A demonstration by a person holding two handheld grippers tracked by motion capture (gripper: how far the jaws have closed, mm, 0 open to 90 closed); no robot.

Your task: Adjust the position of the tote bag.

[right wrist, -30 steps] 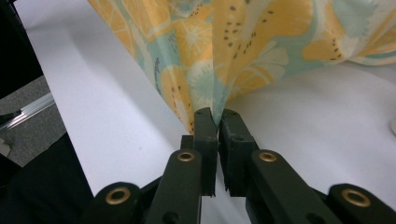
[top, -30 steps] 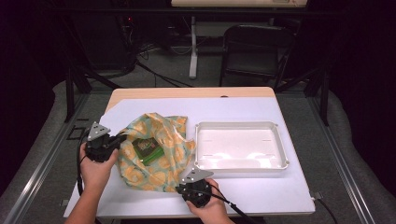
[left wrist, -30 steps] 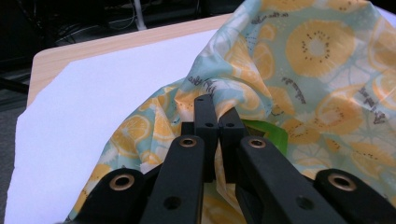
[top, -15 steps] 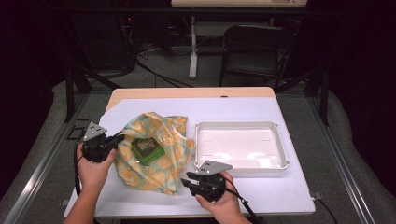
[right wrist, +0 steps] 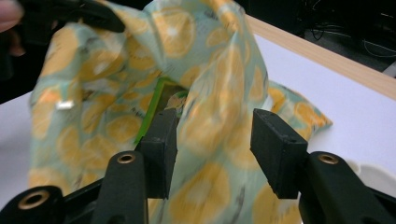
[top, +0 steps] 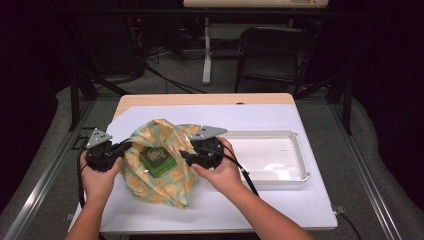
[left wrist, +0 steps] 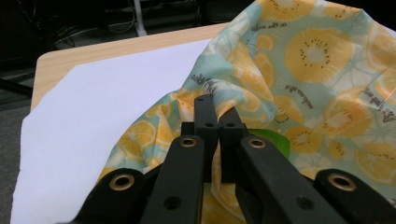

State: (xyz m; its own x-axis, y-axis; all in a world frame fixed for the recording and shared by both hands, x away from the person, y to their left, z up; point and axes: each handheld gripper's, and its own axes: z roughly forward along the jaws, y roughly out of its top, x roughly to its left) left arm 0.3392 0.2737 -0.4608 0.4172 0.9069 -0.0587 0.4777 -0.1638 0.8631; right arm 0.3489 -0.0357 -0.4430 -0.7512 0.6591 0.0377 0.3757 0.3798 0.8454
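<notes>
Nearest, the person's two forearms come up from the near edge of the table [top: 280, 210], which is covered by a white sheet with a strip of bare wood along its far edge. The left hand [top: 98, 175] holds the left gripper [top: 121, 148] at the left edge of a fruit-print cloth bag [top: 165, 187], pale green with orange and yellow citrus slices. In the left gripper view its jaws are closed tight on a fold of the bag's rim, the fabric pinched between them and rising to the right.

The right hand [top: 222, 170] holds the right gripper [top: 186, 156] at the bag's right edge. In the right gripper view its jaws stand wide apart with a raised fold of the cloth between them; the fold lies against the left jaw and clear of the right one, and the picture is blurred there.

Between the two grippers the bag's mouth lies open, and a green box [top: 157, 160] with a dark printed top sits inside it, just left of the right gripper.

Just right of the bag, beside the right hand, a shallow white tray [top: 300, 167] rests on the sheet.

Beyond the table's far edge, on the dim floor, stand a dark chair [top: 272, 57] and a white stand [top: 207, 50].
</notes>
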